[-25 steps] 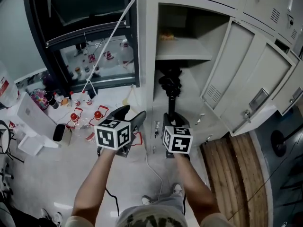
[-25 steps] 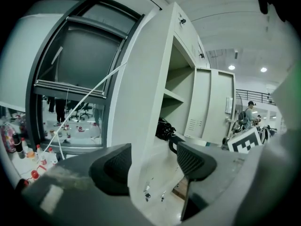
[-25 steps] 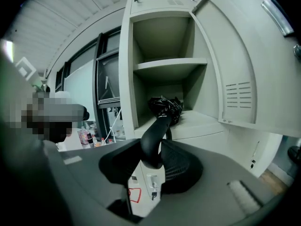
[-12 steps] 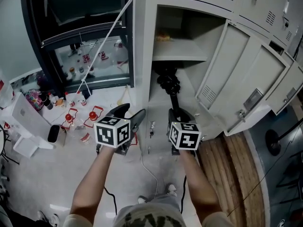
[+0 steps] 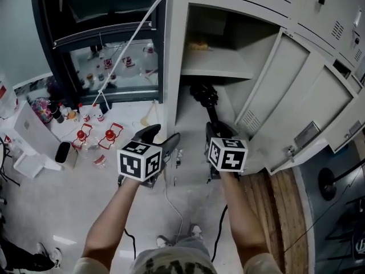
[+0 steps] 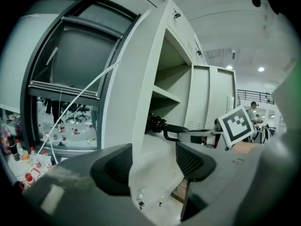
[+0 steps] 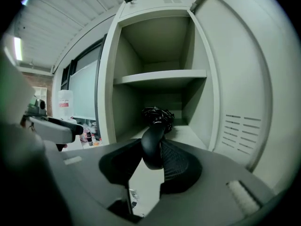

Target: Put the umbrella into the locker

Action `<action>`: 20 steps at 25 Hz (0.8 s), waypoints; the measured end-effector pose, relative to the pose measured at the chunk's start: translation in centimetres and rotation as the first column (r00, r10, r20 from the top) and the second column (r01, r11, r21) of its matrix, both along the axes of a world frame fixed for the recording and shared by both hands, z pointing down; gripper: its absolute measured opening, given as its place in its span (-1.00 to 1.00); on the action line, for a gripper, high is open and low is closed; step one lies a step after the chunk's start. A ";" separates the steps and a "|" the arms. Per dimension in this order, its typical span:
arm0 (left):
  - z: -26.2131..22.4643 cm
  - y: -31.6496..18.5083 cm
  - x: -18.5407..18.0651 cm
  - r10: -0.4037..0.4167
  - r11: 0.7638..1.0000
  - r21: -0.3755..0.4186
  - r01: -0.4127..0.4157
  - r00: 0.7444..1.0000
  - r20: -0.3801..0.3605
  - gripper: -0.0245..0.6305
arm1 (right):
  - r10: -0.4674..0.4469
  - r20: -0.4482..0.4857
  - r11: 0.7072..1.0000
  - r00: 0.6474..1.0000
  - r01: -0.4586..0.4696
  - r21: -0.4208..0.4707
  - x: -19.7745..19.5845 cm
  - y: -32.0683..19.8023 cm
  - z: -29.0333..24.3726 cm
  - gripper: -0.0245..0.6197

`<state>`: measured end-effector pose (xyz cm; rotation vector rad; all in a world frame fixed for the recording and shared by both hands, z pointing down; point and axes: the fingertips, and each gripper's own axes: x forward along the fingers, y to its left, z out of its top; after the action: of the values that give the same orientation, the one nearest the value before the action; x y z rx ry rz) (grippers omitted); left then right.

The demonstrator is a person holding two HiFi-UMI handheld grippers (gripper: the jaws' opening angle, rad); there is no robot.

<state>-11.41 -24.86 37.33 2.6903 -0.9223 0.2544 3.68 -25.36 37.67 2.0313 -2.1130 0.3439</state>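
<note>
Black folded umbrella [image 7: 156, 118]: handle clamped in our right claw [image 7: 151, 160], so its bundled canopy leads ahead of that claw into the lower bay of the grey steel locker [image 7: 197, 98]. Left claw [image 6: 153, 166]: spread wide, empty, parked alongside.

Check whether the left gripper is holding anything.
No, the left gripper has its jaws apart with nothing between them; only the locker shows beyond.

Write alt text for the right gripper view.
The right gripper clamps the handle of a black umbrella, whose bundled end reaches into the lower compartment of an open grey locker, under its shelf. The door stands open at right.
</note>
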 end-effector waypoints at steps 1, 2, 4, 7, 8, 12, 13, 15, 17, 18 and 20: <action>0.0 -0.2 0.2 -0.007 1.000 0.000 0.007 1.000 0.002 0.00 | -0.008 -0.001 1.000 1.000 0.008 -0.001 0.2 -0.5 0.0 -0.56; -0.1 -0.4 0.4 -0.015 1.000 0.000 0.015 1.000 0.003 0.00 | -0.016 -0.002 1.000 1.000 0.016 -0.002 0.5 -1.0 0.0 -0.56; -0.1 -0.9 0.7 -0.035 0.999 0.002 0.035 0.999 0.008 0.00 | -0.032 0.001 0.999 1.000 0.032 -0.005 0.8 -2.1 0.2 -0.56; -0.2 -1.7 1.1 -0.062 0.998 0.002 0.062 0.998 0.015 0.00 | -0.053 0.012 0.998 0.999 0.053 -0.014 1.3 -3.9 0.8 -0.56; -0.2 -2.0 1.2 -0.071 0.997 0.001 0.071 0.997 0.016 0.00 | -0.061 0.015 0.998 0.998 0.061 -0.017 1.4 -4.5 0.9 -0.56; -0.5 -3.1 1.4 -0.115 0.993 0.003 0.115 0.993 0.016 0.00 | -0.097 0.018 0.995 0.995 0.098 -0.029 1.5 -6.9 1.3 -0.55; -0.5 -3.3 1.5 -0.124 0.992 0.004 0.124 0.992 0.016 0.00 | -0.105 0.015 0.994 0.994 0.105 -0.038 1.5 -7.5 1.5 -0.55; -0.5 -3.7 1.7 -0.139 0.990 0.005 0.139 0.990 0.018 0.00 | -0.115 0.008 0.991 0.993 0.115 -0.063 1.7 -8.3 2.1 -0.55; -0.4 -4.0 1.6 -0.158 0.987 0.002 0.158 0.987 0.017 0.00 | -0.124 0.002 0.989 0.992 0.124 -0.083 1.8 -8.8 2.5 -0.55; -0.4 -4.1 1.5 -0.167 0.986 -0.001 0.167 0.986 0.016 0.00 | -0.128 -0.001 0.988 0.992 0.127 -0.088 1.7 -9.0 2.6 -0.55; -0.3 -4.2 1.4 -0.181 0.984 -0.004 0.181 0.983 0.015 0.00 | -0.136 -0.005 0.986 0.991 0.134 -0.096 1.6 -9.2 2.7 -0.54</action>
<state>-10.04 -29.08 37.05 2.5816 -1.1601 0.2375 5.30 -34.57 40.35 1.8224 -2.1687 0.4023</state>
